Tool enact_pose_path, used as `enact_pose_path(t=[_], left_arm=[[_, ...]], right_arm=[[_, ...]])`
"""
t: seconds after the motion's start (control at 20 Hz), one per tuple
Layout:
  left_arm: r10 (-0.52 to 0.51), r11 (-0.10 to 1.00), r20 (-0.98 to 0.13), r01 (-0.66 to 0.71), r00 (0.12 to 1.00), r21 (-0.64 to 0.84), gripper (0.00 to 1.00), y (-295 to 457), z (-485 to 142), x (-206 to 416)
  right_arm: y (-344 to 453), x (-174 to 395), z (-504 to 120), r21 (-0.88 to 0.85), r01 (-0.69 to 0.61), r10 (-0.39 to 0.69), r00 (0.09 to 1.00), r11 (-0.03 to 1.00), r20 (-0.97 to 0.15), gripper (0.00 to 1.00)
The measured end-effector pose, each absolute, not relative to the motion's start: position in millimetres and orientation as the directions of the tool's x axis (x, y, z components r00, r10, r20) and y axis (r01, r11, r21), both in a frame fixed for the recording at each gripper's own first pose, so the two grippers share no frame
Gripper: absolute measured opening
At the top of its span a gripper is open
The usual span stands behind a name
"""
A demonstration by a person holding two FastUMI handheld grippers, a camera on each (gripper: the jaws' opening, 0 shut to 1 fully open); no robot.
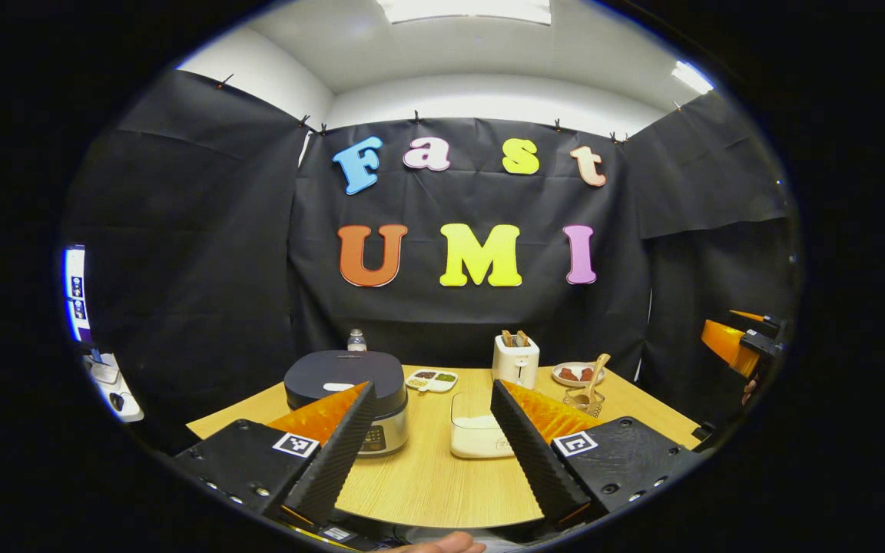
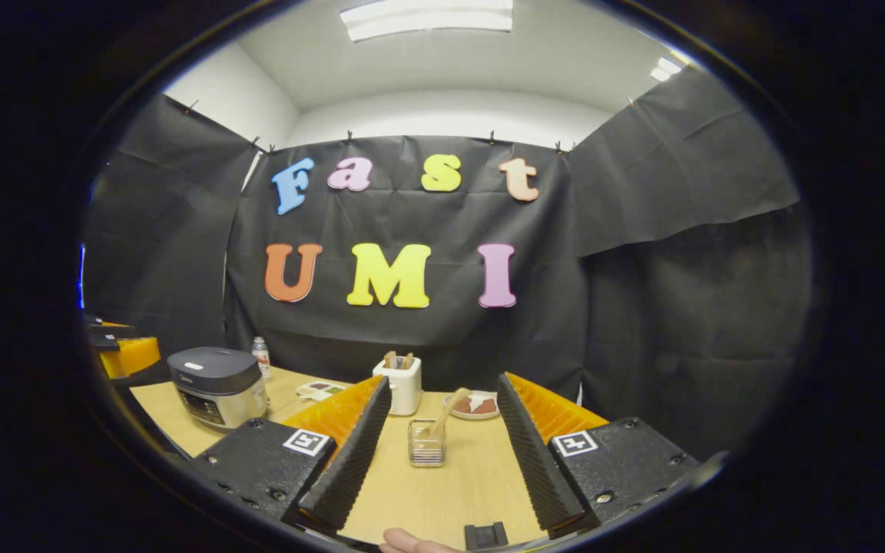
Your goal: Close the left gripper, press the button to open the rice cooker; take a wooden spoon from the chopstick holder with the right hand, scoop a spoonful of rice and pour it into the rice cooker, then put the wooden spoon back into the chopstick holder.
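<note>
Rice cooker (image 1: 346, 399): dark domed lid shut, metallic body with a front control panel, standing upright on the table at about ten o'clock. Rice container (image 1: 477, 434): clear, squarish, part-filled with white rice, just right of the cooker. Chopstick holder (image 2: 426, 443): small, clear, upright. Wooden spoon (image 2: 442, 417): seated in the holder, handle leaning toward one o'clock.

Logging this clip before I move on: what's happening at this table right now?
Nothing is being handled yet. A person holds the left gripper and the right gripper above the wooden table, both with jaws open and empty. The rice cooker sits closed. The wooden spoon stands in the chopstick holder, and the container of rice sits untouched in front of the left gripper.
</note>
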State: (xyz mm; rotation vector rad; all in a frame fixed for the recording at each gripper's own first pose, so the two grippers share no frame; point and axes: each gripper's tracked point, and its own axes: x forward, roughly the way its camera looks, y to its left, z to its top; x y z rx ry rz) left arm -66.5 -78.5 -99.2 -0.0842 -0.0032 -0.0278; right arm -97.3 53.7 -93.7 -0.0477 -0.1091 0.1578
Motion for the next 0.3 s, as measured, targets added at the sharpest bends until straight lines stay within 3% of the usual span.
enact_pose_path(t=[0.25, 0.3], left_arm=[[-0.018, 0.994, 0.019, 0.02, 1.0, -0.108, 0.95, -71.9, -99.2, -66.7], [-0.015, 0.994, 0.022, 0.017, 1.0, -0.106, 0.96, -71.0, -98.4, -67.1]], right_arm=[[55.9, -99.1, -94.8, -0.057, -0.165, 0.17, 0.98, 0.985, 0.103, 0.93], [55.1, -98.2, -95.0, -0.054, -0.164, 0.169, 0.98, 0.985, 0.101, 0.89]])
